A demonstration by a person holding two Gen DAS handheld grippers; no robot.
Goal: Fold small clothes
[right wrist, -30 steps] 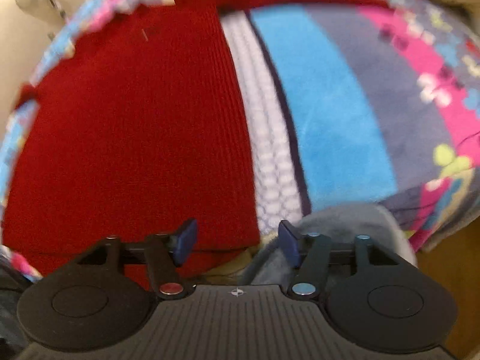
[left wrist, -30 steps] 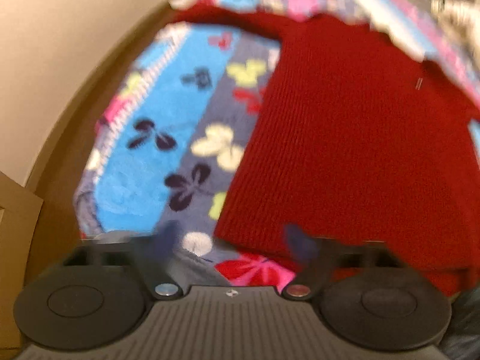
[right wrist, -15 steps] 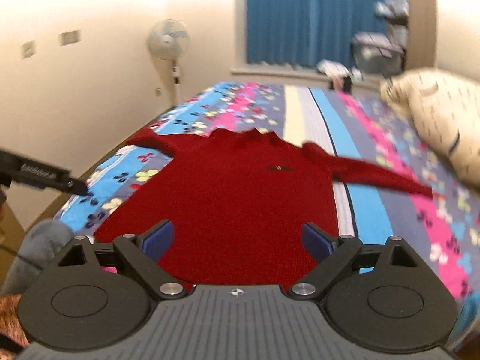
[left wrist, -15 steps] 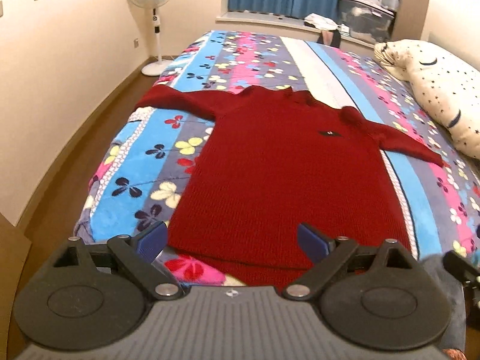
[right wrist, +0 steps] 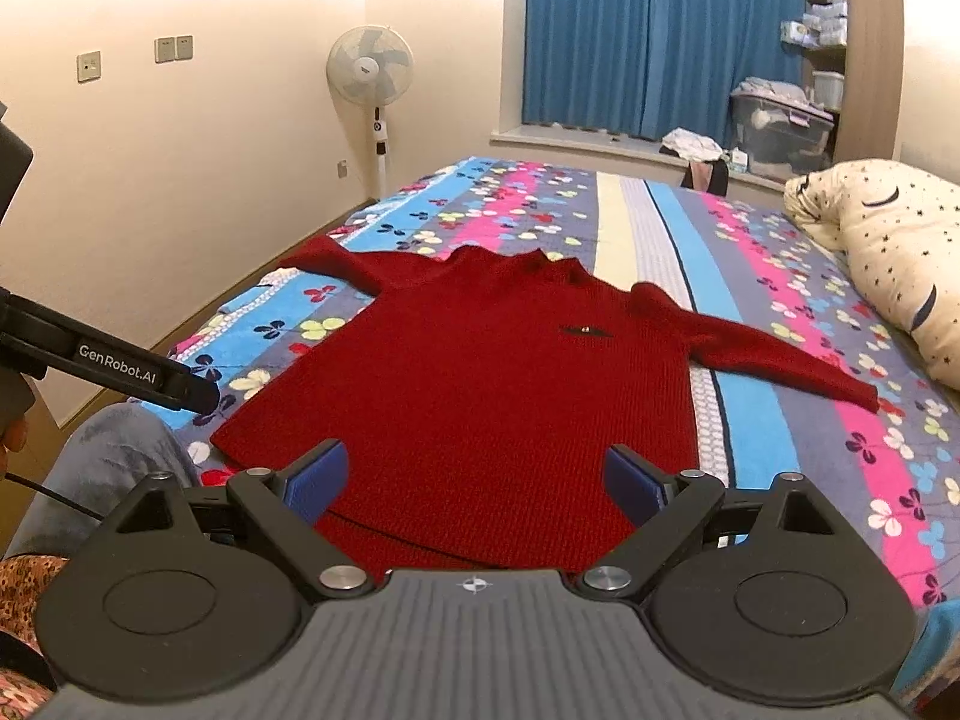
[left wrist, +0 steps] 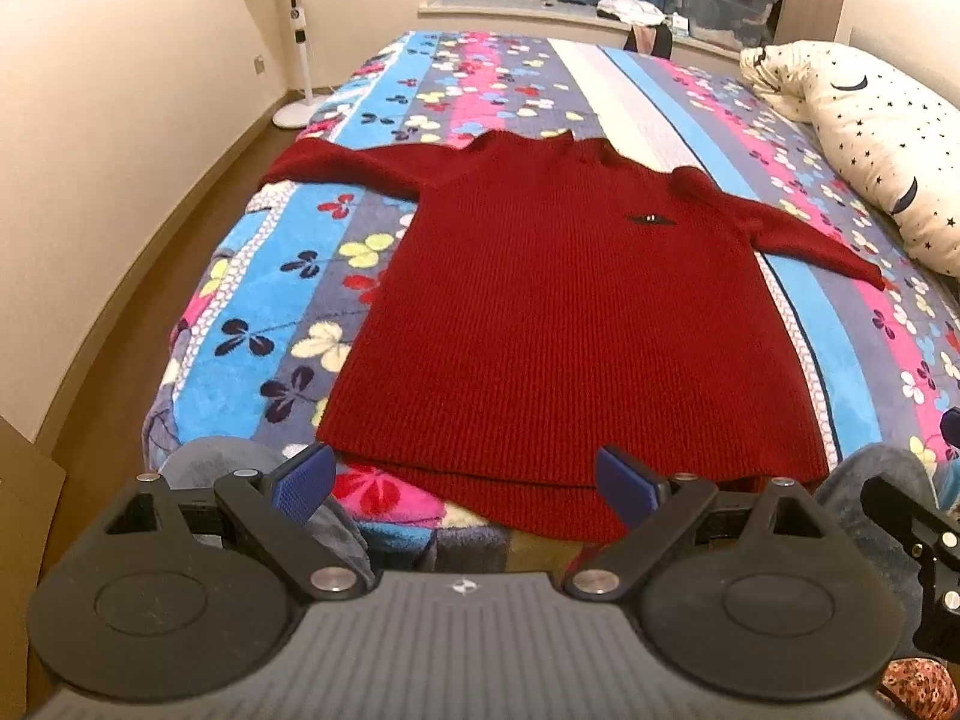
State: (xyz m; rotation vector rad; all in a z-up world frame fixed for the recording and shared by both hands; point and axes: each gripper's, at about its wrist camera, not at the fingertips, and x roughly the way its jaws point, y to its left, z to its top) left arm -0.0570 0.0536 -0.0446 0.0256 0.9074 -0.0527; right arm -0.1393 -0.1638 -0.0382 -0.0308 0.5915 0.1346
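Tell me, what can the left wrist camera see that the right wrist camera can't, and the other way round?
Only the left wrist view shows the fan's round base on the floor and a corner of the right gripper at its right edge. Only the right wrist view shows the wall switches, the shelves beside the curtain, and the left gripper's side, marked GenRobot.AI. Both show the red sweater spread flat with sleeves out on the flowered blanket, the starry pillow, the blue curtains, and open blue-padded jaws.
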